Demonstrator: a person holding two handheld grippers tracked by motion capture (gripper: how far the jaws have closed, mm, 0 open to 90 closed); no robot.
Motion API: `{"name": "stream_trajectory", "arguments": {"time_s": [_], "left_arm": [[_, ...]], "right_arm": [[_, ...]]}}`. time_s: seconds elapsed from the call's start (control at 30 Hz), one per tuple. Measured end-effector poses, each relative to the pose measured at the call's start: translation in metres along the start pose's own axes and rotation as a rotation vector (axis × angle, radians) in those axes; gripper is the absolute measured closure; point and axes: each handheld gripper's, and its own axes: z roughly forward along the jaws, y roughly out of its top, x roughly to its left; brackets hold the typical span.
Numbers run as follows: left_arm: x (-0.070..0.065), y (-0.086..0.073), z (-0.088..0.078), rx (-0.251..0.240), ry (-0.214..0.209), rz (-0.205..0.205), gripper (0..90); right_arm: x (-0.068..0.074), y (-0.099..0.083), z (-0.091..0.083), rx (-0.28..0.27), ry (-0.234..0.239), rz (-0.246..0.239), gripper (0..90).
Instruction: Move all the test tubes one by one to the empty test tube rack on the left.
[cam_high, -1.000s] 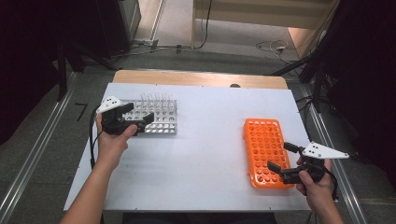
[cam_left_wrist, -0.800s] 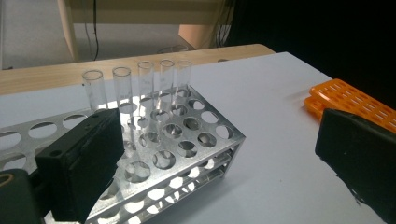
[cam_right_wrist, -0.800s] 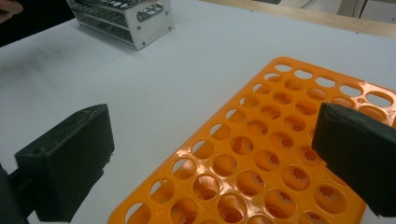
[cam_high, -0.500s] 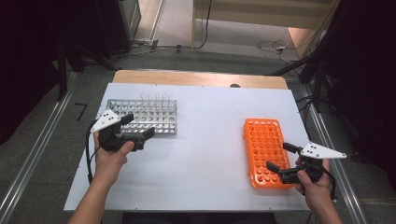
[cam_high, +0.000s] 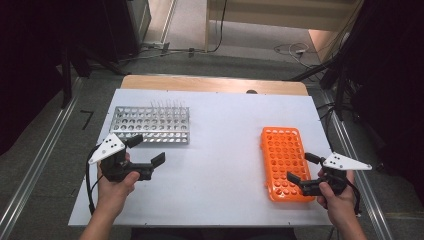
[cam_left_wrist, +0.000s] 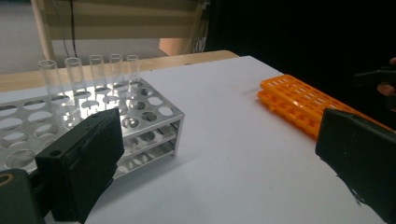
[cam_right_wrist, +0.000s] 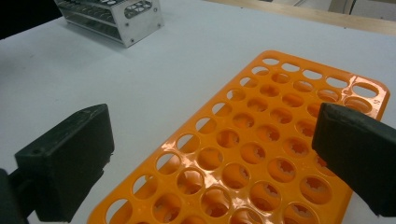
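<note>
metal rack (cam_left_wrist: 140, 116): bare aluminium look, bright and reflective, smooth plates with clean punched holes. test tubes (cam_left_wrist: 74, 74) in its back row: clear glass or clear plastic — cannot tell which — glossy. orange rack (cam_right_wrist: 261, 154): moulded plastic, glossy, highlights on the webs between the holes. table top (cam_high: 225, 130): white sheet, matt, smooth, with a strip of pale wood (cam_high: 210, 84) along the far edge. left gripper (cam_high: 145, 155) and right gripper (cam_high: 300, 167): jaws of black matt plastic, slightly grainy — each body topped by a flat pale grey plate, dull finish.
</note>
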Motion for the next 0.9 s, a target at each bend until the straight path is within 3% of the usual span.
{"name": "stream_trajectory", "arguments": {"time_s": [0.17,0.33,0.47,0.73,0.9], "left_arm": [[-0.006,-0.010,-0.010,-0.001,-0.010,0.018,0.7],[-0.006,-0.022,-0.020,-0.007,0.017,0.041,0.0],[0.000,-0.030,-0.027,-0.014,0.037,0.044,0.0],[0.012,-0.036,-0.029,-0.024,0.072,0.007,0.0],[0.013,-0.036,-0.027,-0.022,0.077,0.004,0.0]], "right_arm": [[-0.004,-0.003,0.000,-0.001,-0.004,0.006,0.0],[-0.009,-0.007,-0.002,-0.010,-0.011,0.008,0.0],[-0.017,-0.011,-0.003,-0.024,-0.012,0.038,0.0],[-0.020,-0.014,-0.002,-0.029,-0.015,0.044,0.0],[-0.020,-0.013,-0.003,-0.029,-0.019,0.038,0.0]]}}
